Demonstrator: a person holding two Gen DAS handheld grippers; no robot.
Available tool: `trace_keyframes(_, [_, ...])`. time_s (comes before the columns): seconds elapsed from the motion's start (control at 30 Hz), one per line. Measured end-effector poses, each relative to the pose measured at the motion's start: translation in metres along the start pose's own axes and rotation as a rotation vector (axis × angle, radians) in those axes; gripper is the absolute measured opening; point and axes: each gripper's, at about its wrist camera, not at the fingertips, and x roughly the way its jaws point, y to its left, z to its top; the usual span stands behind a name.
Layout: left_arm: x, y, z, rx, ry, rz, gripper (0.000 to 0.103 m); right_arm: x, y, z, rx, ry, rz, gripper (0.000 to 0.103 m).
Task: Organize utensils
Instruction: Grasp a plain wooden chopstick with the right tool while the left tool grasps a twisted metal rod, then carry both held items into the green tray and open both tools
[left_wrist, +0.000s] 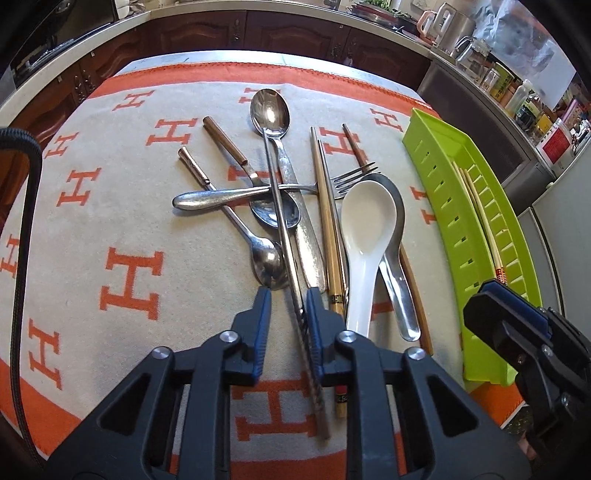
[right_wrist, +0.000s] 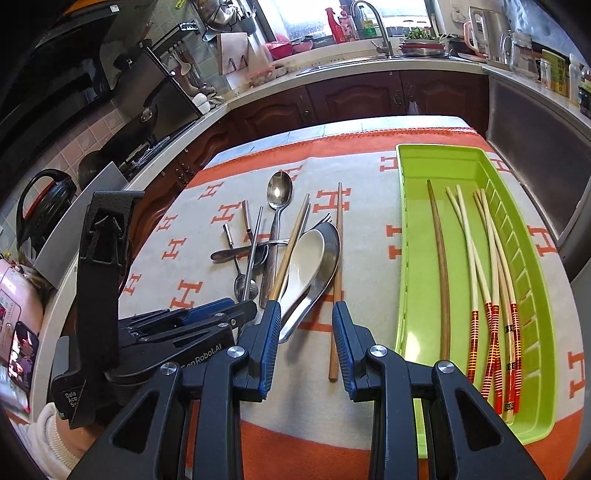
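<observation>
A pile of utensils lies on the H-patterned cloth: metal spoons (left_wrist: 270, 110), a fork (left_wrist: 351, 177), a white ceramic spoon (left_wrist: 365, 229), wooden chopsticks (left_wrist: 332, 236) and a metal chopstick (left_wrist: 286, 243). My left gripper (left_wrist: 287, 295) is open, its fingers either side of the metal chopstick, close to it. My right gripper (right_wrist: 303, 314) is open and empty, over a brown chopstick (right_wrist: 337, 280) on the cloth. The green tray (right_wrist: 406, 258) on the right holds a brown chopstick (right_wrist: 439, 266) and several pale chopsticks with red ends (right_wrist: 491, 280).
The cloth (left_wrist: 110, 206) covers a table; beyond it stand dark wooden cabinets (right_wrist: 351, 99), a counter with a sink and jars. The right gripper (left_wrist: 517, 325) shows at the tray's near end in the left wrist view.
</observation>
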Motion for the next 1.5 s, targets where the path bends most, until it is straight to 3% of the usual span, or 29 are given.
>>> trace_keyframes(0.13, [0.001,-0.001,-0.002,0.014,-0.007,0.011,0.004,0.000,-0.002,0.000,0.003,0.004,0.007,0.029])
trace_keyframes(0.47, [-0.004,0.006,-0.005,-0.004,-0.017,-0.018,0.004,0.013,-0.002,-0.001,0.010,0.043,0.004,0.029])
trace_keyframes(0.6, [-0.009,0.013,-0.005,-0.015,-0.033,-0.028,0.004,0.024,-0.004,-0.001,0.040,0.076,-0.007,0.020])
trace_keyframes(0.73, [-0.016,0.020,-0.004,-0.025,-0.062,-0.049,0.004,0.038,-0.003,0.002,0.044,0.109,-0.065,0.014])
trace_keyframes(1.1, [-0.030,0.053,-0.002,-0.059,-0.113,-0.089,0.004,0.078,0.016,0.023,-0.033,0.188,-0.282,0.014])
trace_keyframes(1.27, [-0.035,0.073,-0.002,-0.097,-0.127,-0.102,0.004,0.103,0.018,0.030,-0.046,0.250,-0.332,0.013])
trace_keyframes(1.4, [-0.036,0.084,-0.002,-0.117,-0.128,-0.110,0.004,0.111,0.019,0.037,-0.056,0.239,-0.352,0.013])
trace_keyframes(1.5, [-0.036,0.086,-0.003,-0.118,-0.127,-0.112,0.004,0.115,0.017,0.040,-0.045,0.215,-0.354,0.007])
